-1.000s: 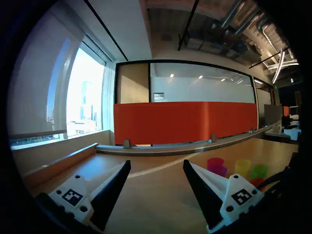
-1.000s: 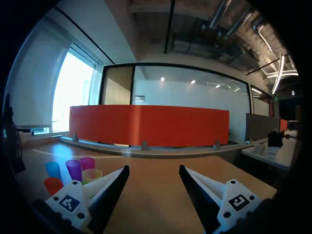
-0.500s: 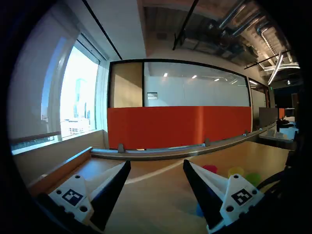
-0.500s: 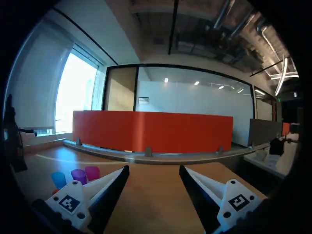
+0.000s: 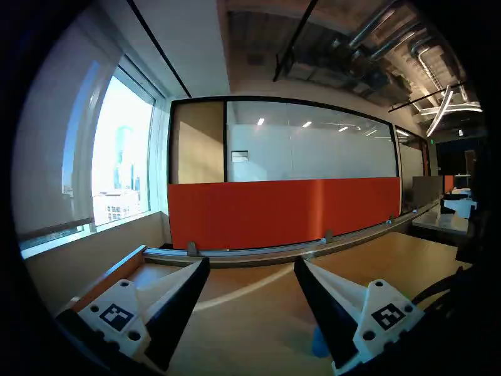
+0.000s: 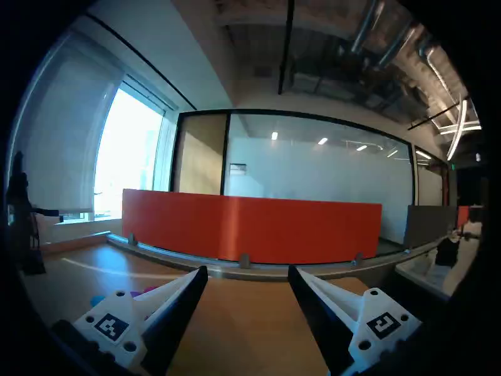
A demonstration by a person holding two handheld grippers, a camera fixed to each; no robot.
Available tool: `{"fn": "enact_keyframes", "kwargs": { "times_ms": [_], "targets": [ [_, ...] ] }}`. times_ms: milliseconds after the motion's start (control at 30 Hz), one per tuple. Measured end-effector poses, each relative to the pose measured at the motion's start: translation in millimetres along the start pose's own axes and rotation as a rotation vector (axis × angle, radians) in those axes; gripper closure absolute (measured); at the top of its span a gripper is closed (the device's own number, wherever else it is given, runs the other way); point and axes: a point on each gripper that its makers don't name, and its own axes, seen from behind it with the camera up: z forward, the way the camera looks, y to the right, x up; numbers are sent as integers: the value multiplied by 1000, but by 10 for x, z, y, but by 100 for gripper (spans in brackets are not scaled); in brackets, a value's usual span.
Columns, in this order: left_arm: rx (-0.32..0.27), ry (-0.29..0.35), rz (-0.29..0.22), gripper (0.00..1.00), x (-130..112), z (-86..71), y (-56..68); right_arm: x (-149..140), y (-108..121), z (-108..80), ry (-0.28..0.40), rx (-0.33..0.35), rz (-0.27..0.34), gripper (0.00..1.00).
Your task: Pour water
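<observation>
Left gripper view: we see a blue cup (image 5: pixel 319 343) peeking out low, right of centre, beside our left gripper (image 5: pixel 251 261), whose jaws are spread wide and empty. Our right gripper (image 6: pixel 247 270) likewise gapes empty, with cup rims (image 6: pixel 97 301) at lower left. Open desk (image 6: pixel 250 326) reaches the orange partition (image 6: pixel 250 227).

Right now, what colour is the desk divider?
Orange-red divider, clearest in the right gripper view.

Open-plan office, long wooden desk (image 5: pixel 250 313), orange divider panel (image 5: pixel 282 213), glass-walled room (image 5: pixel 313 150), exposed ceiling pipes (image 5: pixel 376 37)
</observation>
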Motion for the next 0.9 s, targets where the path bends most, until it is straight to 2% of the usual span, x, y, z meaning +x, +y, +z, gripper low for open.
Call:
{"fn": "enact_keyframes", "kwargs": {
  "times_ms": [167, 400, 633, 800, 900],
  "targets": [
    [-18, -10, -8, 0, 121, 12, 23, 130, -8, 39, 4, 4, 5, 1],
    [-44, -32, -33, 0, 170, 45, 80, 207, 5, 57, 0, 9, 14, 0],
    [-69, -23, -38, 0, 317, 79, 130, 319, -2, 78, 1, 22, 7, 0],
    [-113, -28, -32, 0, 342, 106, 219, 276, -46, 108, -10, 63, -7, 0],
    [-149, -41, -19, 0, 306, 114, 297, 239, -145, 105, -25, 124, -20, 0]
  ]
}}
